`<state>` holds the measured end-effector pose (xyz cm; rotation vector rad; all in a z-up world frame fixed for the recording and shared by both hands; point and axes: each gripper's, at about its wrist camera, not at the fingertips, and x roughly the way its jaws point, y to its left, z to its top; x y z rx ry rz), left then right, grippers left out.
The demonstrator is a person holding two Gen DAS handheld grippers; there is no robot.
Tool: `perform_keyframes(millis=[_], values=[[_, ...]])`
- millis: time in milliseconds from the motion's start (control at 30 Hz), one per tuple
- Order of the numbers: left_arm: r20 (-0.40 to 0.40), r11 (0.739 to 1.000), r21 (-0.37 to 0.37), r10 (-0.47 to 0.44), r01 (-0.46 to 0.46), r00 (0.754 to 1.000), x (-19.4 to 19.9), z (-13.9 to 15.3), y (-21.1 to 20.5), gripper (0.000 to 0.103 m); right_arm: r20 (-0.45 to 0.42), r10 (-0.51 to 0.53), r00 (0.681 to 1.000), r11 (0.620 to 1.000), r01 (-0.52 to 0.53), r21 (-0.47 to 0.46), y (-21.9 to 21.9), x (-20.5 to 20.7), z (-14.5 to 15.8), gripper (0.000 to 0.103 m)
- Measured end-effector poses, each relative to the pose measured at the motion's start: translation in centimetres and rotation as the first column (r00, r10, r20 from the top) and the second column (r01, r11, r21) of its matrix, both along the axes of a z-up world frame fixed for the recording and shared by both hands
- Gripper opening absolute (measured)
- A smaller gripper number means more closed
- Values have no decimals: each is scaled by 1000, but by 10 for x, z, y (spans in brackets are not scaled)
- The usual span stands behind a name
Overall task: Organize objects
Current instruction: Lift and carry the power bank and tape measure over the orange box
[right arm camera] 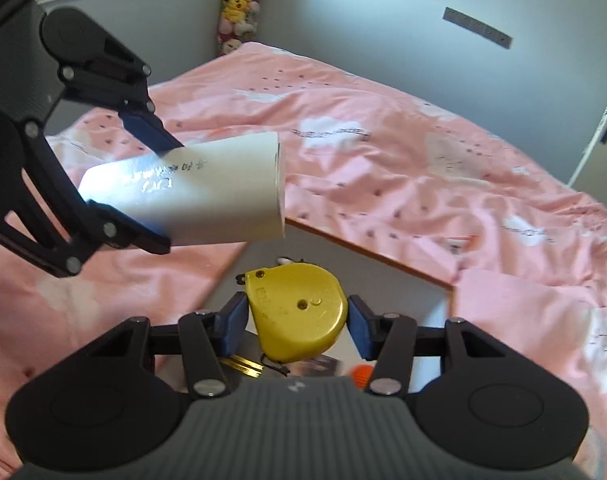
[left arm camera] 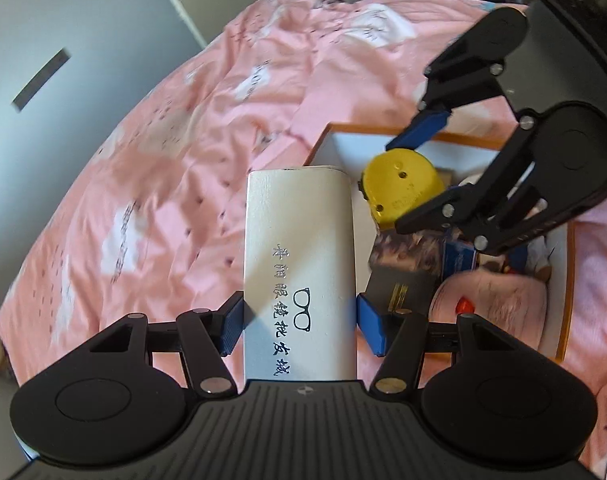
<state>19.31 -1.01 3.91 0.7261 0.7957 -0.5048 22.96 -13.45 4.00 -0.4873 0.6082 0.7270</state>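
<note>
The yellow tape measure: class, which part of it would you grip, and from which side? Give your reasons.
Grip the yellow tape measure across its two flat faces, near the middle, coming from the rounded back edge as the right gripper does. Flat parallel faces probably seat the pads well; the curved rim would likely slip.

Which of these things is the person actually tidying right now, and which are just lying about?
In the job:
- white glasses case, clamped in the left gripper
- yellow tape measure, clamped in the right gripper
- orange-rimmed white box, with other small items in it

Just lying about:
- pink printed bedspread
- plush toys in the corner
</note>
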Motion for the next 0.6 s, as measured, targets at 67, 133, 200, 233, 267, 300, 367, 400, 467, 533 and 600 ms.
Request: perform_keyframes(millis=[67, 133, 200, 233, 267, 300, 367, 400, 467, 533, 600], values=[[0, 998, 26, -50, 50, 999, 8, -6, -21, 68, 28, -8, 1000, 1000, 8, -21, -12, 8, -2, 55], [-9, 995, 54, -87, 87, 996, 19, -16, -39, 68, 45, -14, 999, 999, 16, -51, -21, 14, -6, 55], [-15, 993, 64, -103, 103, 995, 32, -26, -51, 68, 63, -24, 998, 996, 29, -84, -28, 20, -11, 55], [-19, 992, 65, -110, 111, 994, 38, -29, -56, 68, 64, -29, 998, 995, 35, -93, -33, 24, -13, 55], [-21, 990, 63, -121, 122, 992, 46, -33, -60, 68, 63, -36, 997, 995, 42, -93, -37, 28, -15, 55], [-24, 989, 64, -130, 131, 991, 53, -37, -64, 68, 59, -46, 997, 995, 51, -90, -42, 32, -16, 55], [-41, 988, 72, -134, 137, 990, 68, -46, -71, 68, 51, -62, 997, 995, 66, -77, -50, 39, -18, 55], [-47, 987, 76, -139, 143, 989, 74, -51, -73, 68, 45, -69, 997, 995, 72, -68, -54, 43, -19, 55], [-60, 984, 85, -150, 155, 987, 85, -63, -77, 68, 30, -80, 996, 996, 81, -49, -60, 48, -20, 55], [-78, 983, 96, -152, 159, 985, 93, -76, -79, 68, 19, -90, 996, 995, 91, -38, -64, 54, -23, 55], [-93, 980, 102, -159, 168, 983, 99, -90, -79, 68, 13, -95, 995, 995, 95, -33, -65, 58, -27, 55]])
